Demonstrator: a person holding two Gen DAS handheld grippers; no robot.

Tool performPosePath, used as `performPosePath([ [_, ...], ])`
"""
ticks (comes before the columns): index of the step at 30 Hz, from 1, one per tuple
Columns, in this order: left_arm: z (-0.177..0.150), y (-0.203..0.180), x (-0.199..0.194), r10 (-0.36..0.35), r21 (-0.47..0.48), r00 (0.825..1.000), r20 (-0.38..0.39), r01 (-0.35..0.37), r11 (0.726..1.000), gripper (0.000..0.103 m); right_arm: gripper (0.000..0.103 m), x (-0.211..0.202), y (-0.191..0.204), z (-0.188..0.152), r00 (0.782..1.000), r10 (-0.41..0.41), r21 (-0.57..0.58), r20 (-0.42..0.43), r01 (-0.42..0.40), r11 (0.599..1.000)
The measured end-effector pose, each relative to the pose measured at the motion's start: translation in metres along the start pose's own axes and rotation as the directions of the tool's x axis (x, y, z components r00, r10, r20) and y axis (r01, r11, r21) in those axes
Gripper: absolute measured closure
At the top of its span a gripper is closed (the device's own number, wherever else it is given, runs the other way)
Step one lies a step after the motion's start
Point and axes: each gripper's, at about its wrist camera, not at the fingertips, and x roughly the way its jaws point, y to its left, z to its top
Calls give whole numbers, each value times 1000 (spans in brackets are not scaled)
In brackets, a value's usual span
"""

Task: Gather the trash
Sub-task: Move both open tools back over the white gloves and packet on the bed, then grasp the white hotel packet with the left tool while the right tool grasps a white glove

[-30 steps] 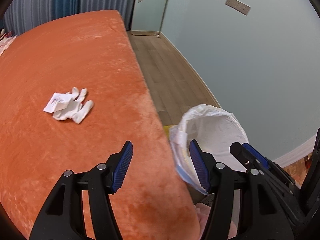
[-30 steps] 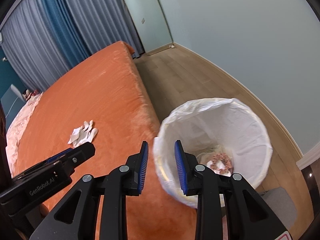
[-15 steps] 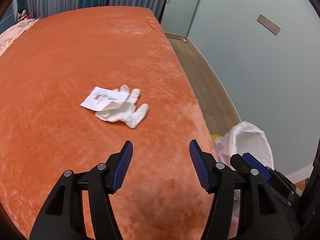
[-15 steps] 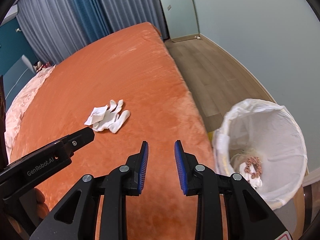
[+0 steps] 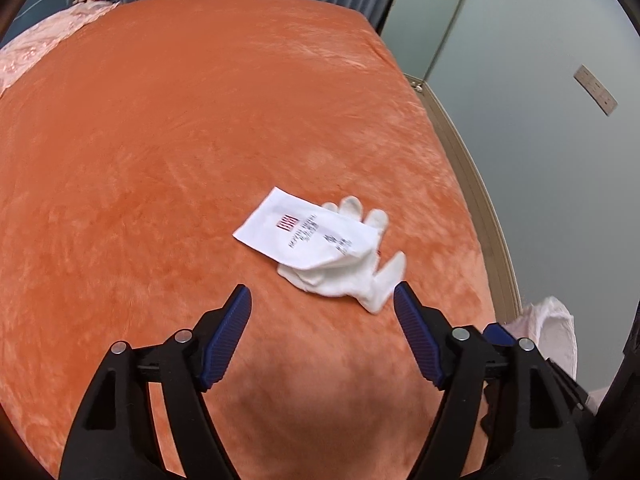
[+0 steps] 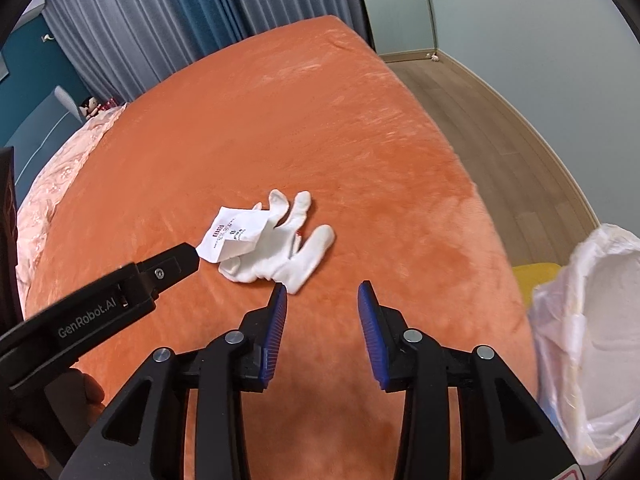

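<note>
- A big orange bedspread (image 5: 168, 152) is spread across nearly the whole frame in both views, with nothing but soft fuzzy fabric seen between the grippers and the trash.
- Grey and blue curtains (image 6: 132, 28) are hung along the top left of the right wrist view, and a strip of wooden floor (image 6: 496, 112) is seen at the right, beside the bed edge.
- A pink patterned cover (image 6: 52, 168) is laid along the left edge of the right wrist view, well apart from the trash.
- A bin lined with a white plastic bag (image 6: 592, 320) is parked at the lower right, just off the bed edge. Only part of the liner is caught in frame, so what's inside can't be told.
- The left gripper (image 5: 322, 300) is held low in its own view with blue pads spread wide apart and nothing between them. One black finger is seen poking in from the left of the right wrist view, its tip lined up with the paper's corner; actual contact can't be told.
- The right gripper (image 6: 322, 292) is held parted too, empty, its left pad tip just beside the glove's lower edge.
- A white glove (image 5: 352, 276) is lying flat mid-frame, fingers fanned out.
- A printed paper slip (image 5: 308, 234) is draped over the glove's cuff end, touching it.
</note>
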Motion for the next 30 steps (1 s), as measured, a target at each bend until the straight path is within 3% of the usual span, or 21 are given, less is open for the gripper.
performPosePath([
  [7, 25, 12, 41, -23, -40, 999, -43, 21, 999, 29, 66, 58, 11, 17, 999, 10, 18, -51, -9, 1000],
  [15, 28, 23, 87, -48, -120, 992, -117, 34, 992, 31, 66, 107, 12, 16, 994, 12, 54, -107, -6, 999],
  [18, 22, 24, 95, -77, -124, 987, -143, 60, 990, 51, 77, 105, 19, 13, 997, -3, 14, -83, 4, 1000],
  [20, 17, 22, 95, -79, -115, 988, -133, 64, 991, 66, 92, 103, 22, 9, 996, 16, 4, -86, -16, 1000],
  [23, 13, 17, 87, -72, -85, 991, -110, 63, 994, 81, 99, 98, 26, 3, 995, 35, -7, -93, -35, 999],
  [30, 2, 7, 53, -64, -65, 995, -81, 58, 996, 85, 99, 66, 13, -19, 994, 66, 25, -93, -64, 998],
])
